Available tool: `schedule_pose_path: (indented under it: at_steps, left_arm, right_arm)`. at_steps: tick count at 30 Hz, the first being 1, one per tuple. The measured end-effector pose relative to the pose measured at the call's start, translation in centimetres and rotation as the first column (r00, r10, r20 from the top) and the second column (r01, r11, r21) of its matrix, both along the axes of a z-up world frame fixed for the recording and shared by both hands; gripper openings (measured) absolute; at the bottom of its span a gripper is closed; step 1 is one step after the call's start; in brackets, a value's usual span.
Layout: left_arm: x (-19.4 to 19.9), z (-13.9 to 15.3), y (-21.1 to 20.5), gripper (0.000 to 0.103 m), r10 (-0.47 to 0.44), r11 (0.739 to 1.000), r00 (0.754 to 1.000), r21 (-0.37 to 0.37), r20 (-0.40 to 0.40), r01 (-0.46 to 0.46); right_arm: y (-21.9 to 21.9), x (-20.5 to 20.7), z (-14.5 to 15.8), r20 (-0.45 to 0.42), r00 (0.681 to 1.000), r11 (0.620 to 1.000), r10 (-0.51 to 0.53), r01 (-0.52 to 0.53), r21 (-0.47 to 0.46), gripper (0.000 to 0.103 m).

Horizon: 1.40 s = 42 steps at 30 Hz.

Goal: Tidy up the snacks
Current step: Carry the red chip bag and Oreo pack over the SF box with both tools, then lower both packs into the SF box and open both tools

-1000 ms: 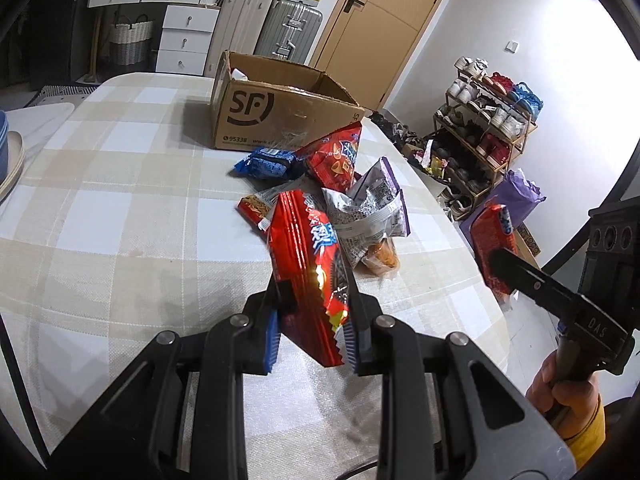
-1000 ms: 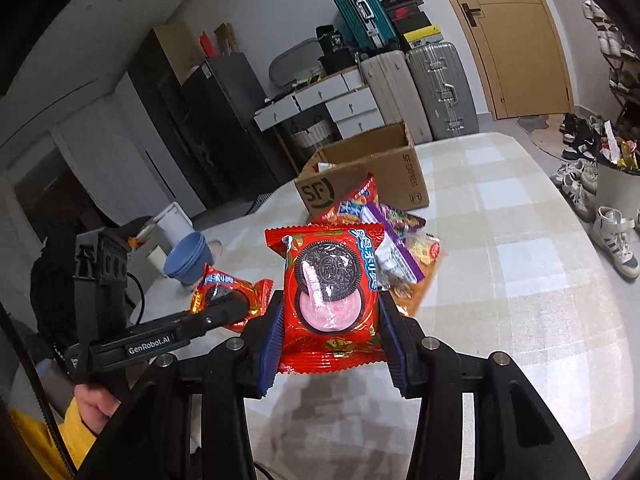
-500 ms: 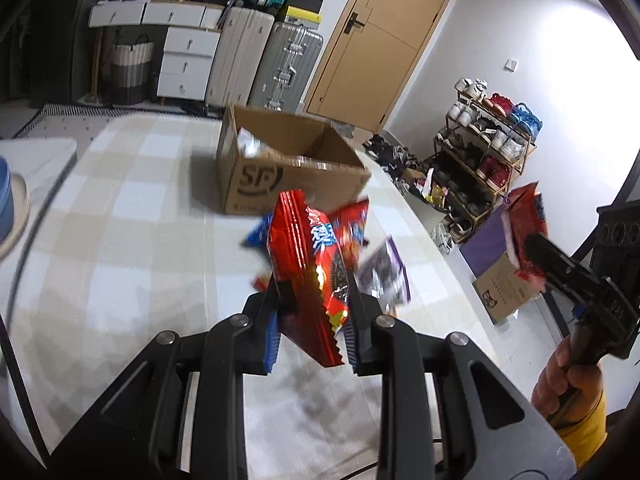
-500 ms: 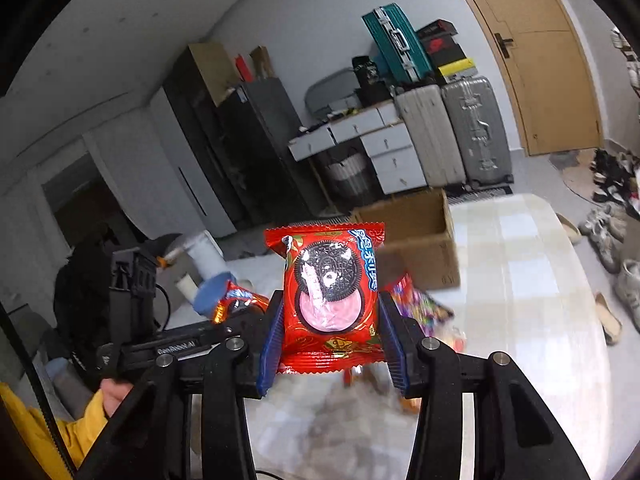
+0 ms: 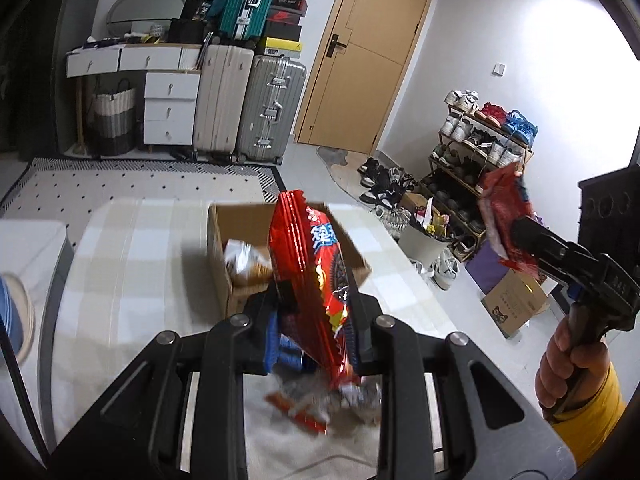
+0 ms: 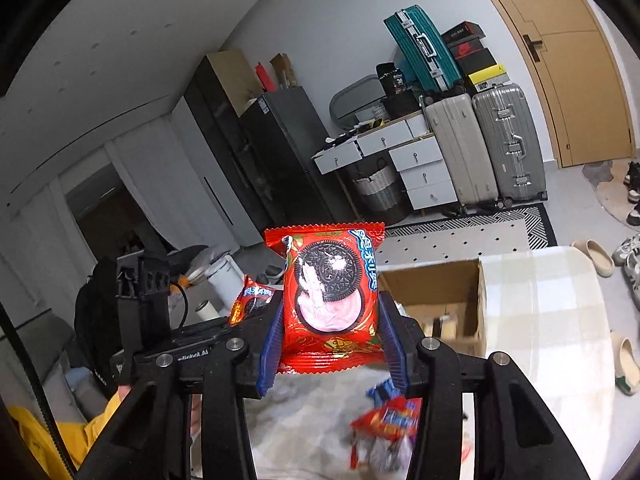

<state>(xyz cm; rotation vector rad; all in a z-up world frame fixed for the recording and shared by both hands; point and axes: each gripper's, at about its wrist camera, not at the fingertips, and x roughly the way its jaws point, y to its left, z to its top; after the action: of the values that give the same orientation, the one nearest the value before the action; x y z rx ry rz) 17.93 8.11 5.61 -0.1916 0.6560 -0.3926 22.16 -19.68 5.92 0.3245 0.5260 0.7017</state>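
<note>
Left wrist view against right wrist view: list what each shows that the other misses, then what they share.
Only the left wrist view shows the shoe rack and the snack lying inside the cardboard box. Only the right wrist view shows the tall dark cabinet and the printed front of the right gripper's red cookie packet. Both show the box, suitcases, wooden door, loose snacks on the checked table, and the left gripper clamping its own red packet.

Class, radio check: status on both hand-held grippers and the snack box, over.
Left hand-held gripper shut on red cookie pack. Right hand-held gripper shut on its own cookie pack. Box open ahead, loose snacks on table below.
</note>
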Motion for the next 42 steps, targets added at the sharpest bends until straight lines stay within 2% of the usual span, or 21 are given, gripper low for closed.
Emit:
schedule_pose_path:
  at_steps: [5,10,16,20,31,42]
  left_arm:
    - [4.4,1.9,-1.5,0.022,-0.008,1.0,1.0,0.027,0.0,0.008]
    - [8.1,2.2,-3.3,0.022,-0.021,0.999,1.0,0.043,-0.015,0.021]
    - [13.7,1.0,-6.2,0.022,-0.015,0.994,1.0,0.111,-0.026,0.017]
    - [16.6,-0.5,-7.6,0.022,-0.011,0.993,0.999,0.117,-0.037,0.016]
    - [22.5,-4.3,-8.8,0.022,-0.003,0.991,0.996,0.132,-0.092,0.015]
    - [23.9,-6.6,-9.7,0.022,0.01,0.987,0.995,0.163,-0.101,0.006]
  right_arm:
    - [1.1,4.2,0.9,-0.006,1.0,1.0,0.002,-0.002,-0.027,0.045]
    - [2.3,8.0,0.6,-0.035,0.999,0.998,0.005,-0.007,-0.056,0.045]
    - [3.0,12.8,-1.6,-0.108,0.994,0.997,-0.011,0.003,-0.075,0.045]
    - [3.0,15.1,-3.3,-0.145,0.989,0.997,-0.017,0.007,-0.075,0.045]
    - [3.7,19.2,-6.3,-0.198,0.98,0.994,-0.02,-0.001,-0.107,0.045]
    - [4.4,20.9,-8.3,-0.217,0.976,0.99,-0.024,-0.006,-0.138,0.045]
